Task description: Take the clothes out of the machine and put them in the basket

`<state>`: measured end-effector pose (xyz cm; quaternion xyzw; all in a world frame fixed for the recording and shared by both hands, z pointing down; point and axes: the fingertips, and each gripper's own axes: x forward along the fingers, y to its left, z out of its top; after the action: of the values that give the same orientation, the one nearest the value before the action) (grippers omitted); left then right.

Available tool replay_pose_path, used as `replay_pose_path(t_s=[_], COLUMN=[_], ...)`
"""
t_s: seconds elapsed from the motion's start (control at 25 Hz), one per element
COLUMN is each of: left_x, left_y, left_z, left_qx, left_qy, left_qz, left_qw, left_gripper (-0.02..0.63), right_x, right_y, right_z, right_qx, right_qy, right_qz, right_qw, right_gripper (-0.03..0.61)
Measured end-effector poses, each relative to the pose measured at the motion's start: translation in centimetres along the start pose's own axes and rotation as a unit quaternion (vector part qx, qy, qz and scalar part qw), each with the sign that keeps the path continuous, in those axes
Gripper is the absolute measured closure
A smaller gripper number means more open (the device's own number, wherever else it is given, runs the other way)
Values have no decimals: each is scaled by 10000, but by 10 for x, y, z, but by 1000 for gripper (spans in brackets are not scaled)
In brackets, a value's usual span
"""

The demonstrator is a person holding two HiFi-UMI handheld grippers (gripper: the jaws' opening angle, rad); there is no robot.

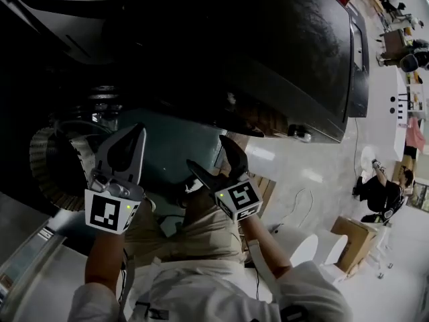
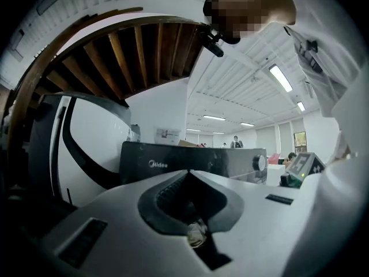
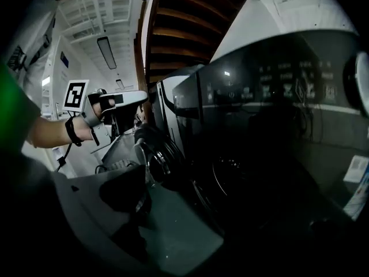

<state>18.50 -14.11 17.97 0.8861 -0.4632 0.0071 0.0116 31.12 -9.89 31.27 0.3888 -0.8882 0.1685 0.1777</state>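
Note:
The black washing machine [image 1: 268,59] fills the top of the head view; its dark front [image 3: 259,97] and round glass door [image 3: 153,154] show in the right gripper view. The drum is too dark for me to see any clothes. A slatted wicker basket [image 1: 47,173] stands at the left, its brown ribs [image 2: 115,51] arching over the left gripper view. My left gripper [image 1: 137,131] is near the basket with its jaws together [image 2: 187,173] and nothing in them. My right gripper [image 1: 209,153] is spread open and empty in front of the machine.
My knee in khaki trousers [image 1: 201,227] is just below the grippers. On the pale floor to the right lie a white cable [image 1: 298,206] and a cardboard box [image 1: 352,237]. A person in black [image 1: 382,193] crouches further right. Desks stand along the far right edge.

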Motion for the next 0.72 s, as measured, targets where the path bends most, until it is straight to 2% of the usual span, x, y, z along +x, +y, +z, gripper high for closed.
replay_pose_path(t_s=[0.24,0.36,0.48,0.6,0.72], left_x=[26,43,54,62,66], left_y=[15,17,15,10,3], left_z=[-113,-160,-206,-245,-272], left_qx=[-156,-314,-440,-495,-321], left_qy=[-31,-46,112,109,-13], left_qz=[-302,-375,-439,-605,-826], left_qw=[9994,9988,9980,9969,9961], left_gripper=[600,600,600,600,600], right_x=[73,100,127,150,161], right_y=[-22,-46,-60,-78,-108], right_z=[-71,-93,-115,-132,-142], right_qx=[184,46,-135,-186,-206], right_qy=[-56,-196,-341,-540,-766], right_qz=[-248,-398,-436,-558,-910], right_qw=[9995,9990,9984,9968,9927], right_gripper=[150,150,150,150,150])
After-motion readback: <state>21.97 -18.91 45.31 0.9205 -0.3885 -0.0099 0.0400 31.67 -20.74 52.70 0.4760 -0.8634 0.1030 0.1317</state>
